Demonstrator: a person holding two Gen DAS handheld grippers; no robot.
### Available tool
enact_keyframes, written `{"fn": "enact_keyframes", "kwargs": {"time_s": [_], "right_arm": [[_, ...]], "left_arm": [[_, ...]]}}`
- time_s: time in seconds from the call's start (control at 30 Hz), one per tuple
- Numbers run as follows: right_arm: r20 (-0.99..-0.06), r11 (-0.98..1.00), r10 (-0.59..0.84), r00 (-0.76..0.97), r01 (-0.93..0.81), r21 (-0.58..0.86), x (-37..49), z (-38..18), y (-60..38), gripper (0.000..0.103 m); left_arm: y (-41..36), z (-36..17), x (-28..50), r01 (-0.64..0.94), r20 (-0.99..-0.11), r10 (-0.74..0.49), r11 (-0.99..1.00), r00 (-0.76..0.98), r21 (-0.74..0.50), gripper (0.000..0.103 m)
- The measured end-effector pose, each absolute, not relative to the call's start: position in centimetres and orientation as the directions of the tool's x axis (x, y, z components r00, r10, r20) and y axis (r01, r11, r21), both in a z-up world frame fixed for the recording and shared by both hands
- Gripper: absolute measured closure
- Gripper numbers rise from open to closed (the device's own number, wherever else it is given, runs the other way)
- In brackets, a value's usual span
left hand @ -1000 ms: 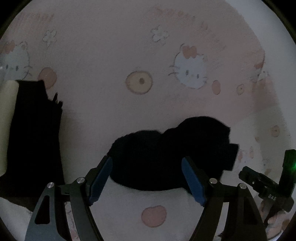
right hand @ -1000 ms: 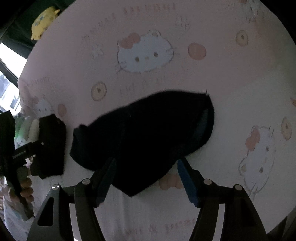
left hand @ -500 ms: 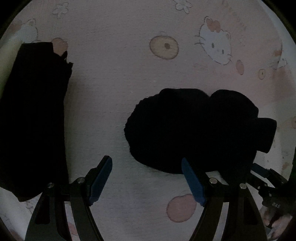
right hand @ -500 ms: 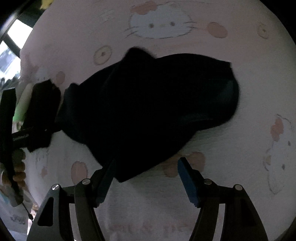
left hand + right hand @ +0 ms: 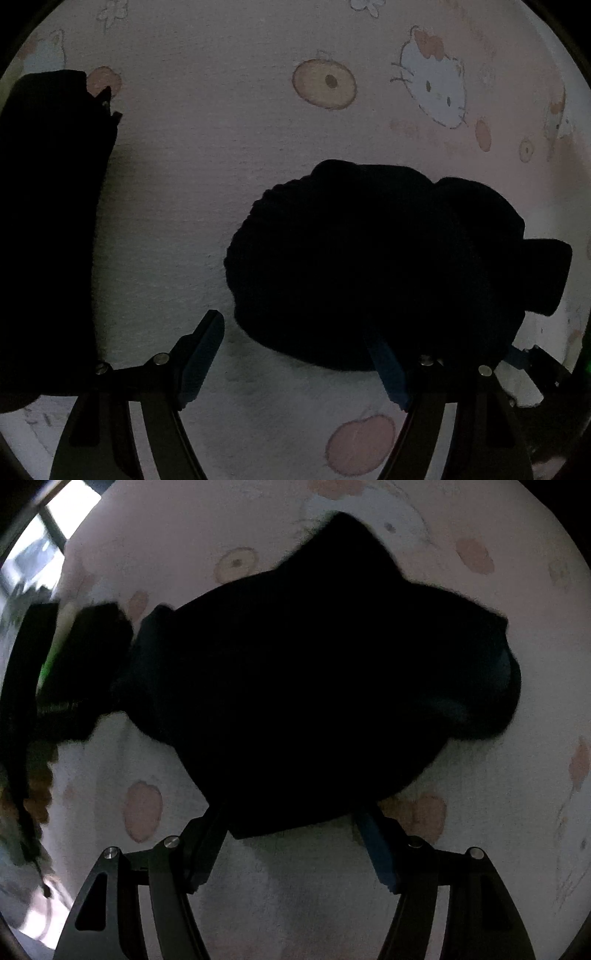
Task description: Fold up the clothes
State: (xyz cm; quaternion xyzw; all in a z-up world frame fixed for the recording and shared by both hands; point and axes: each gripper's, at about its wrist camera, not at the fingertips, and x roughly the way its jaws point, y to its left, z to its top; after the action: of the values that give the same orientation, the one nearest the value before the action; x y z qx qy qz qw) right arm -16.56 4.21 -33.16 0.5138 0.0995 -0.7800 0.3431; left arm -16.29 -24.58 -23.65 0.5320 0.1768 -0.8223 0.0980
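Left gripper [image 5: 295, 354]: jaws well apart, nothing held; its right finger overlaps the near edge of the crumpled black garment [image 5: 369, 266], its left finger stands over bare sheet. Right gripper [image 5: 291, 842]: jaws well apart, the garment's [image 5: 314, 679] near edge lying between the fingertips; no pinch is visible. The garment lies bunched on the pink cartoon-print sheet [image 5: 207, 155]. Well to its left lies a folded black piece [image 5: 48, 229]. The right gripper [image 5: 532, 369] shows at the garment's near right in the left view.
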Motion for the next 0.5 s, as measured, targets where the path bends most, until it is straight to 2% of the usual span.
{"fn": "enact_keyframes", "kwargs": {"time_s": [0.07,0.2,0.23,0.3,0.37,0.5], "right_arm": [[-0.864,-0.745,-0.416,-0.283,0.652,0.145,-16.1,-33.3,3.6,0.035],[-0.837,-0.737,-0.388,-0.385,0.675,0.031,-14.8,-33.2,2.3,0.036],[-0.827,-0.733,-0.383,-0.412,0.680,0.001,-14.4,-33.2,2.0,0.039],[-0.806,-0.720,-0.398,-0.439,0.693,-0.022,-13.6,-32.9,1.3,0.067],[-0.802,-0.711,-0.406,-0.438,0.703,-0.024,-13.5,-32.7,0.9,0.076],[-0.798,-0.709,-0.410,-0.443,0.705,-0.028,-13.7,-31.7,0.5,0.088]], "left_arm": [[-24.3,-23.5,-16.2,0.349,-0.897,0.029,-0.915,-0.440,-0.201,0.039],[-23.9,-23.5,-16.2,0.352,-0.882,0.013,-0.914,-0.471,-0.202,0.051],[-23.9,-23.5,-16.4,0.353,-0.885,0.010,-0.915,-0.465,-0.195,0.055],[-23.9,-23.3,-16.5,0.340,-0.878,0.013,-0.919,-0.478,-0.199,0.062],[-23.8,-22.9,-16.6,0.329,-0.877,0.004,-0.926,-0.480,-0.184,0.073],[-24.1,-22.7,-16.8,0.342,-0.882,0.010,-0.920,-0.472,-0.193,0.081]]}}
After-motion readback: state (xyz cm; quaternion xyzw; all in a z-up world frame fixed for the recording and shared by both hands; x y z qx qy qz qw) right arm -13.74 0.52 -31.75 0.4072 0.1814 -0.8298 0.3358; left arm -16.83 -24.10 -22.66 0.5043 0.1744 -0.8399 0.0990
